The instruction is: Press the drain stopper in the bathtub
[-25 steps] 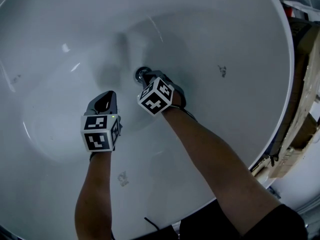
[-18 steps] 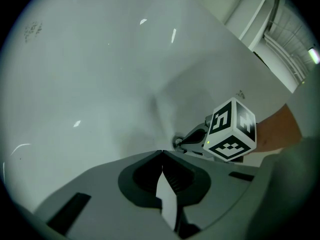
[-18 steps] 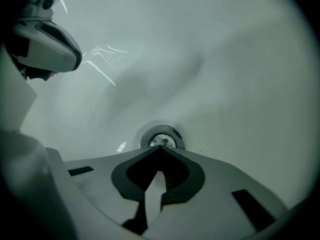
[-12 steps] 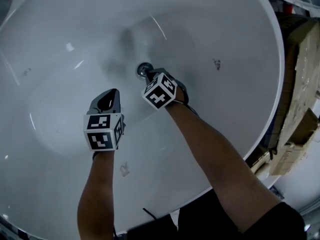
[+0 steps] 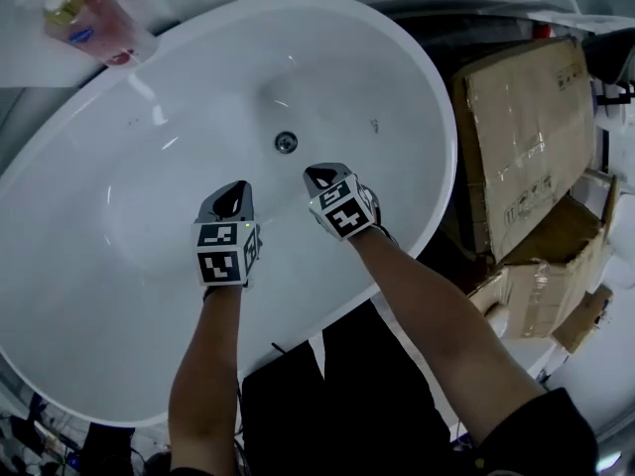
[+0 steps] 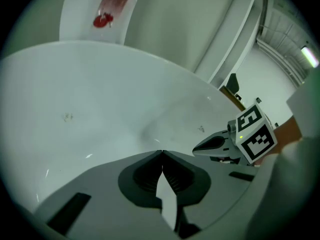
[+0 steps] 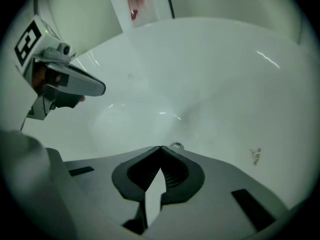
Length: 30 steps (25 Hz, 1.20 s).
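the drain stopper [image 5: 286, 143] sat at the bottom of the white bathtub [image 5: 149, 196], a small round metal cap with nothing touching it. both tools hung above the tub floor, apart from the stopper. the right gripper [image 5: 319, 175] was the nearer one, pointing roughly toward the drain. in the right gripper view the stopper showed just past the tips of its jaws. the left gripper [image 5: 236, 188] hovered beside it, further from the drain. each pair of jaws was pressed together at the tips with nothing between them.

whether the stopper was up or already pushed down could not be told from these views.

the likely trouble lay in the contact itself. the stopper was small and domed and the tub looked glossy, so a push landing off centre could have slid the tips off onto the enamel and marked it. a slanted push might also have tilted the cap without latching it.

a bottle [image 5: 84, 18] with pink liquid stood on the rim, and cardboard boxes [image 5: 526, 137] sat outside the tub, both well clear.
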### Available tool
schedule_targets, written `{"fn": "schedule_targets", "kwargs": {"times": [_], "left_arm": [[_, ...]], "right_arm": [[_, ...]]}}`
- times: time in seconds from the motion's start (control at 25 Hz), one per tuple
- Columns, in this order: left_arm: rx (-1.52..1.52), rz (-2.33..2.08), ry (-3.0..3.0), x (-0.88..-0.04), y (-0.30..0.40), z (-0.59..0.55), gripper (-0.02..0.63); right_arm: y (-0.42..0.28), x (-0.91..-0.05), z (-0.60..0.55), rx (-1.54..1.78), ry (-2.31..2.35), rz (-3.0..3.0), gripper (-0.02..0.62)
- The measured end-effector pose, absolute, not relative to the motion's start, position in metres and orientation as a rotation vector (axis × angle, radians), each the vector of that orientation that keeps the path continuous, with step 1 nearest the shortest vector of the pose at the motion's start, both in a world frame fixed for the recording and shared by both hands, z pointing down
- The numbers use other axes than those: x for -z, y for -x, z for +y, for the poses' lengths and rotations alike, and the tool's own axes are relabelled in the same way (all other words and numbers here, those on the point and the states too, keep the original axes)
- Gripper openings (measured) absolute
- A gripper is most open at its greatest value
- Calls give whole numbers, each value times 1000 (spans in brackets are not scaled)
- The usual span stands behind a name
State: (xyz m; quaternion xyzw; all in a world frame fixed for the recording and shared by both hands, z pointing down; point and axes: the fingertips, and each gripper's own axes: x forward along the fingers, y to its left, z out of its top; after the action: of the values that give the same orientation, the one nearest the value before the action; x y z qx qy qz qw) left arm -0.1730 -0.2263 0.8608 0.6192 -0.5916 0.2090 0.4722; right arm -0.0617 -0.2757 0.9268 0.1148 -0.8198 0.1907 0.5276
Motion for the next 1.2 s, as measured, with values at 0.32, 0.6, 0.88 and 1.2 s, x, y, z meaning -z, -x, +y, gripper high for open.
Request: {"fn": "schedule_targets", "kwargs": {"times": [0.32, 0.6, 0.88, 1.2], "left_arm": [[-437, -1505, -1557, -675, 163, -183, 12], [-444, -1529, -1651, -564, 159, -144, 12], [-503, -1602, -1801, -481, 148, -118, 12], [-373, -1662, -1846, -411, 141, -99, 12]], "right_arm": [[52, -716, -235, -484, -352, -2110, 14], [37, -595, -196, -472, -435, -2205, 14], [17, -512, -162, -506, -512, -2254, 14], [24, -432, -146, -456, -518, -2414, 14]]}}
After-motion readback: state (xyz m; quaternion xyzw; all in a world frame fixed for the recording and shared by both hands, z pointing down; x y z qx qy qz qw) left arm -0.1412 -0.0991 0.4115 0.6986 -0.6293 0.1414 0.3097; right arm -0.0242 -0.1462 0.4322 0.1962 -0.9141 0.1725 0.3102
